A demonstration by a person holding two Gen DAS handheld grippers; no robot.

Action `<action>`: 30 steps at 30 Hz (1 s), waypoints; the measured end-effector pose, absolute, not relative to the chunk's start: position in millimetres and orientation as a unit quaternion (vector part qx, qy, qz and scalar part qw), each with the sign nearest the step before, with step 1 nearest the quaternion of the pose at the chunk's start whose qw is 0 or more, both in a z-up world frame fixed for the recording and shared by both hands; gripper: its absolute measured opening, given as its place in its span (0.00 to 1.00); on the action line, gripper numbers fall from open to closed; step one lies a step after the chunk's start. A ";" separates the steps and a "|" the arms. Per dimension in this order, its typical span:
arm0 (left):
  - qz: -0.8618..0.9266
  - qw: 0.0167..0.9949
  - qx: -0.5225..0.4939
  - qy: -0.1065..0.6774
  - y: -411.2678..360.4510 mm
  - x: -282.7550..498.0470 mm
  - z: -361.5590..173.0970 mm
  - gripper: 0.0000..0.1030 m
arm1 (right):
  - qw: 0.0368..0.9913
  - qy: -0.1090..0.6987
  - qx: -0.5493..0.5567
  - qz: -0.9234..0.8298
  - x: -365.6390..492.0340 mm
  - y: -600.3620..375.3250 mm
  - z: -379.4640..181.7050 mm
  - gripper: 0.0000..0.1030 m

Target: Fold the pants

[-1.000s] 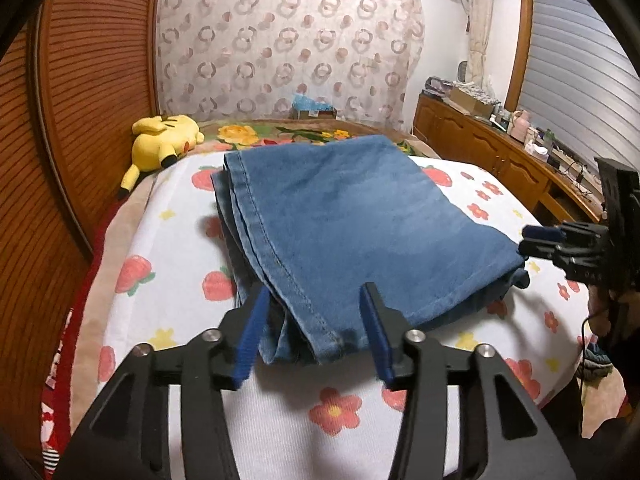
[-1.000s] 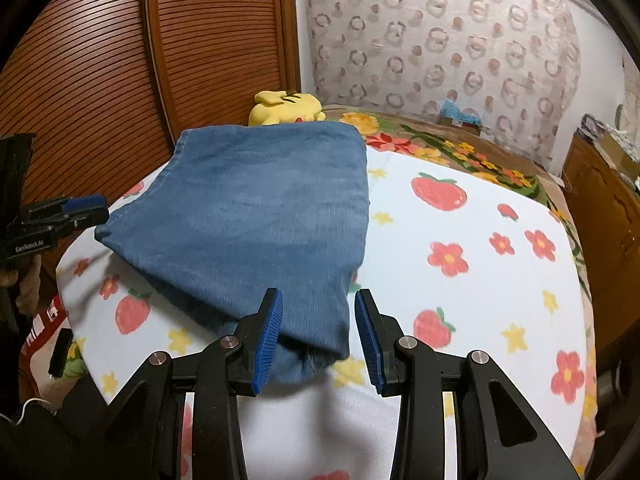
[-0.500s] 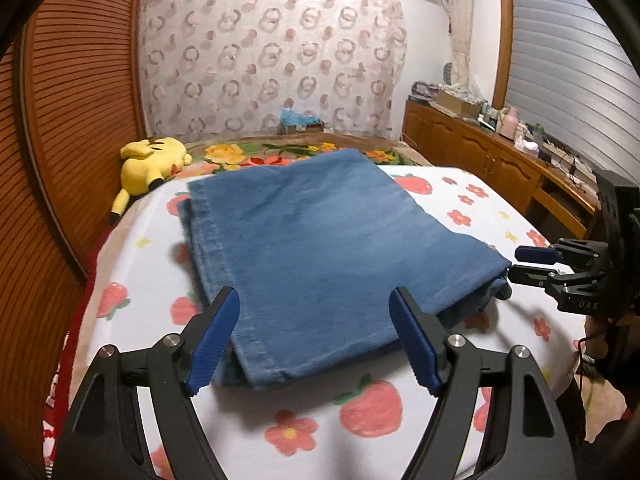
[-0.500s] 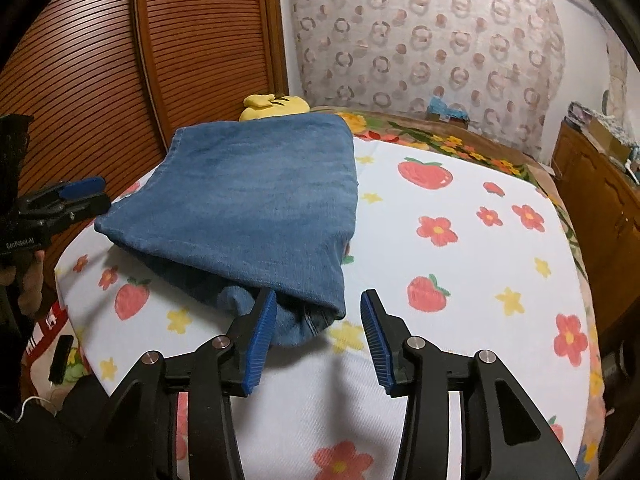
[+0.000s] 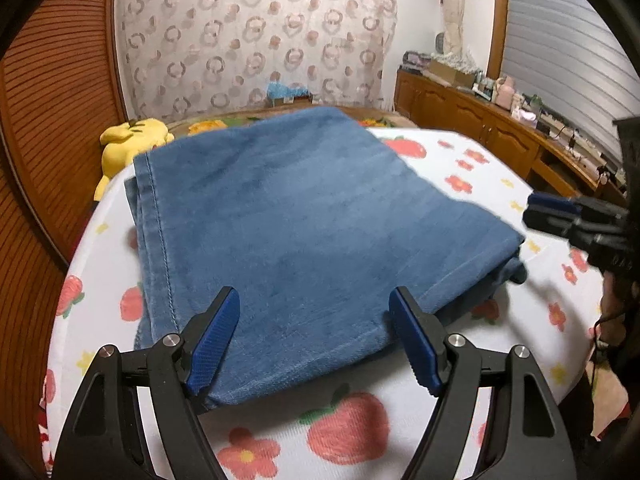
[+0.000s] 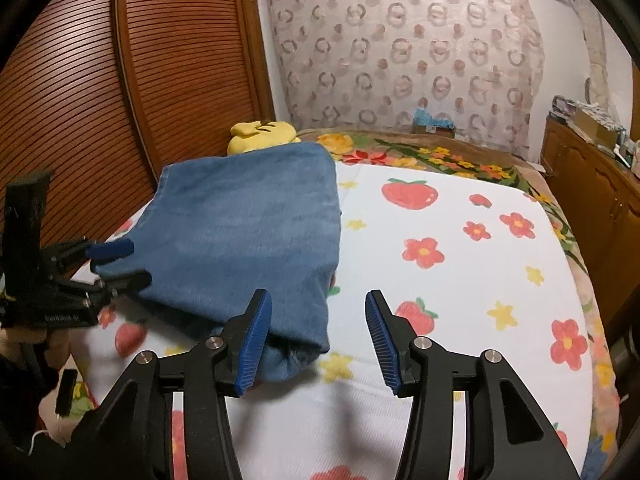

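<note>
Folded blue denim pants (image 5: 312, 236) lie on the strawberry-print bed cover (image 6: 460, 280), near edge toward us. Left gripper (image 5: 314, 340) gapes, empty. Right gripper (image 6: 316, 340) is widening, nothing pinched. We should release cleanly, without dragging the fold.

The bed (image 6: 460, 208) lies bare across its wide right half in the right wrist view, and a gripper could pass freely there. The folded pants (image 5: 304, 216) fill the left half, up to the edge by the slatted wooden wall (image 6: 120, 80). A yellow plush toy (image 5: 128, 140) blocks the far left corner, touching the pants' far edge. A wooden cabinet (image 5: 480, 124) with clutter on top lines the right side of the bed.
</note>
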State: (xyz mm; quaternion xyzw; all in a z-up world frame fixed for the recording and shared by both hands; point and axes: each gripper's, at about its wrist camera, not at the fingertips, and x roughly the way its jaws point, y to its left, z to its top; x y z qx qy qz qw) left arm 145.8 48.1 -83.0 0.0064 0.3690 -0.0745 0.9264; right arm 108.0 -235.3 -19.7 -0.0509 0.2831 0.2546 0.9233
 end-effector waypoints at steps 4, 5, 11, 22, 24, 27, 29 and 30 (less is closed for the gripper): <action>-0.072 0.922 0.016 0.380 46.7 148.4 -93.8 0.76 | 0.921 0.294 -0.053 0.248 118.9 -229.5 -23.2 0.51; -0.071 0.922 0.019 0.380 45.3 147.9 -94.7 0.76 | 0.920 0.300 -0.055 0.245 122.5 -227.5 -25.0 0.51; -0.069 0.922 0.030 0.380 44.1 148.7 -99.0 0.76 | 0.907 0.335 -0.046 0.249 142.1 -216.2 -35.2 0.51; -0.072 0.922 0.029 0.378 44.9 150.0 -100.6 0.78 | 0.890 0.374 -0.052 0.257 158.9 -195.8 -52.3 0.51; -0.072 0.922 0.028 0.378 44.8 150.0 -100.6 0.78 | 0.888 0.379 -0.039 0.259 161.3 -198.4 -53.6 0.51; -0.072 0.923 0.028 0.378 45.0 150.0 -100.5 0.78 | 0.889 0.378 -0.035 0.257 161.4 -199.2 -54.8 0.48; -0.072 0.923 0.028 0.378 45.2 150.0 -100.4 0.78 | 0.886 0.381 -0.030 0.264 162.6 -199.0 -55.6 0.40; -0.072 0.923 0.027 0.378 45.3 150.1 -100.4 0.78 | 0.885 0.382 -0.026 0.265 163.9 -199.5 -56.5 0.38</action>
